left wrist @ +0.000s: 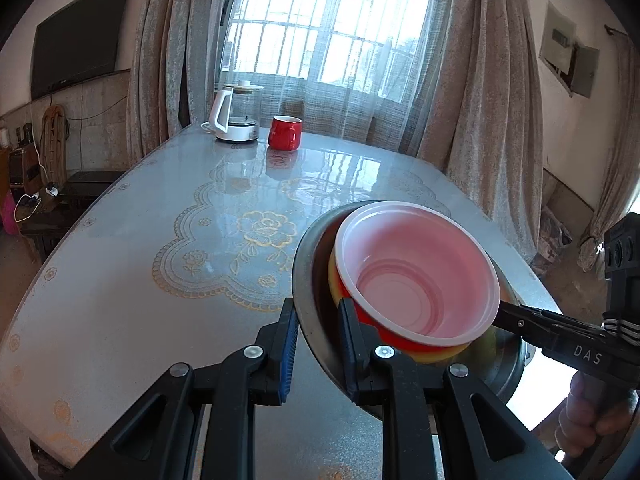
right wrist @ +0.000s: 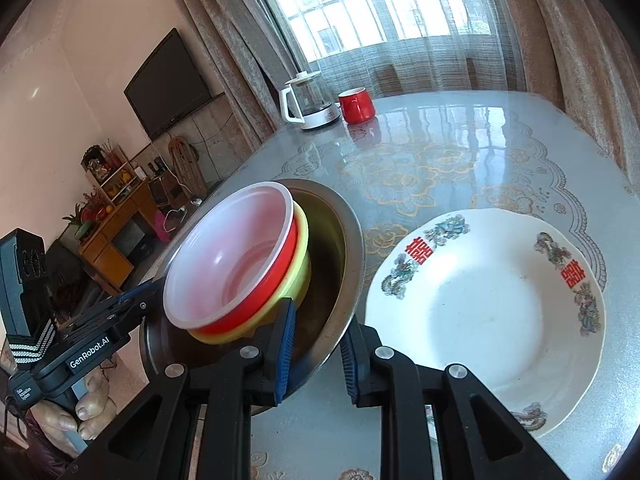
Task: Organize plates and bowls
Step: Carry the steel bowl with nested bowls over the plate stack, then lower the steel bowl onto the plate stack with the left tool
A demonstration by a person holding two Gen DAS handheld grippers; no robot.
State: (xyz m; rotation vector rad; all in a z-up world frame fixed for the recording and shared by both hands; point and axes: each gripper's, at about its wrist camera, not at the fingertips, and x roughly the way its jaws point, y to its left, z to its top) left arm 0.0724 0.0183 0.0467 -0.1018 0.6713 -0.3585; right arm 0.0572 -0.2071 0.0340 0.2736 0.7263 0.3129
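The metal bowl is off the table and tilted, carried by its rim between two grippers on opposite sides. That is where the risk lies. A thin, smooth steel rim gives the pads little to bite on, so if one hand rises or turns faster than the other, the rim could slide out of a grip and the bowl could drop. The tilt adds a second risk: the red bowl sits loose inside a yellow bowl, which sits loose in the metal one, and both lean to one side. A steeper tilt or a jerk could tip them out onto the table. The white plate lies flat just beside the load, so a low swing could clip its edge.

The left gripper is closed almost fully, one pad outside the metal rim and one inside it, next to the red bowl's wall. The right gripper is likewise nearly closed on the opposite rim, one pad inside the bowl and one outside. Each hand's grip appears firm for now, though how deep the pads reach is hard to tell.

Farther off, a red mug and a kettle stand at the table's far edge, well apart from the load.
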